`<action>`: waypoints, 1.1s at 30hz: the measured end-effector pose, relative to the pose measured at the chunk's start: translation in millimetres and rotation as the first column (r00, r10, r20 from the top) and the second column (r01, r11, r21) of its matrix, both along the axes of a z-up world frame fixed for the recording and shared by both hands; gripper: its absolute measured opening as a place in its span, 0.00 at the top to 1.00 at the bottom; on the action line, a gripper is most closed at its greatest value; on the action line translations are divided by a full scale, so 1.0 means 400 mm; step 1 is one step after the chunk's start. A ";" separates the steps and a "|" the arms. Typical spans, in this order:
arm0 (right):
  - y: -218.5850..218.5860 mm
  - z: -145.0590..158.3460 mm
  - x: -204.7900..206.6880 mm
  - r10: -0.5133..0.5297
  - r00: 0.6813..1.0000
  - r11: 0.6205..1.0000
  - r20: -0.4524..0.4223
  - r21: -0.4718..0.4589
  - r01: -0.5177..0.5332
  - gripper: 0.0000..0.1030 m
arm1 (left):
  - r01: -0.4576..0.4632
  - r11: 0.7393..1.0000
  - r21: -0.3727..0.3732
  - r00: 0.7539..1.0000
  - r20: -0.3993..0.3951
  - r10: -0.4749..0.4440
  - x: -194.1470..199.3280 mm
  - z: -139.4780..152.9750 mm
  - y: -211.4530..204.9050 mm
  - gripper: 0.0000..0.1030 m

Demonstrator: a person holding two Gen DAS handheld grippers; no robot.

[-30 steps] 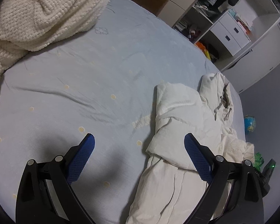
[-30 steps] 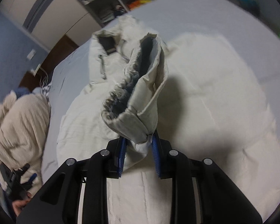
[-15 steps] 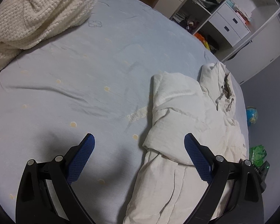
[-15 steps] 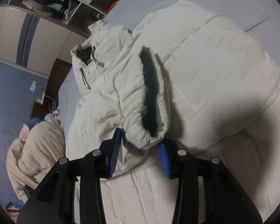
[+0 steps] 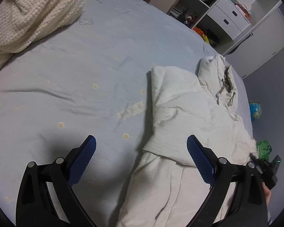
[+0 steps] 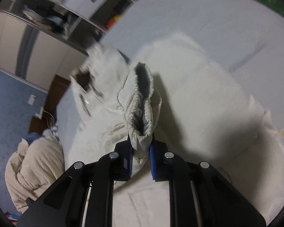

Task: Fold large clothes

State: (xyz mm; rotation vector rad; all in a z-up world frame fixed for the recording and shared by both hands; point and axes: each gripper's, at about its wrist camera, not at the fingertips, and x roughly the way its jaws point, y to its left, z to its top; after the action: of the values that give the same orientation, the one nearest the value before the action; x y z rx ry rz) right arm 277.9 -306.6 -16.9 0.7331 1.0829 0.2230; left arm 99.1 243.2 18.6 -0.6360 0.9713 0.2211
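Observation:
A cream puffy hooded jacket (image 5: 181,117) lies on the pale blue bed sheet (image 5: 85,71), one sleeve folded across its body, hood (image 5: 223,75) at the far end. My left gripper (image 5: 141,151) is open and empty, hovering above the jacket's left edge and the sheet. My right gripper (image 6: 141,157) is shut on the elastic cuff of the other sleeve (image 6: 140,102), holding it up above the jacket body (image 6: 198,98). The hood opening (image 6: 83,79) shows beyond it, blurred.
A cream knitted blanket (image 5: 28,13) is heaped at the bed's far left and shows in the right wrist view (image 6: 34,170). White shelves and drawers (image 5: 229,17) stand beyond the bed. A globe (image 5: 255,111) and a green object (image 5: 263,149) lie on the floor at the right.
The right gripper loosened around the sleeve cuff half a second ago, and is now shut on it again, with the view swinging. The left gripper has drifted slightly and stayed open.

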 end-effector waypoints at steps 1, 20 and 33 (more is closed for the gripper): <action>-0.004 -0.017 -0.003 0.002 1.000 1.000 -0.022 -0.009 -0.002 0.84 | 0.004 1.000 0.000 1.000 -0.001 -0.004 0.003 0.000 -0.005 0.10; -0.155 0.080 -0.021 -0.030 0.995 0.998 0.099 -0.049 0.035 0.52 | 0.185 0.980 0.066 0.979 0.069 -0.190 0.122 0.029 -0.157 0.08; 0.046 0.153 0.243 0.273 0.955 0.956 0.116 -0.146 -0.255 0.35 | 0.224 0.970 0.099 0.971 0.057 -0.230 0.197 -0.001 -0.171 0.08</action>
State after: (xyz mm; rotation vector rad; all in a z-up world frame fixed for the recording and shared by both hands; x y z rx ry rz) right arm 375.2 -288.0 44.5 0.4476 1.0540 0.4216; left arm 178.0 174.6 18.3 -0.4412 0.9538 0.0398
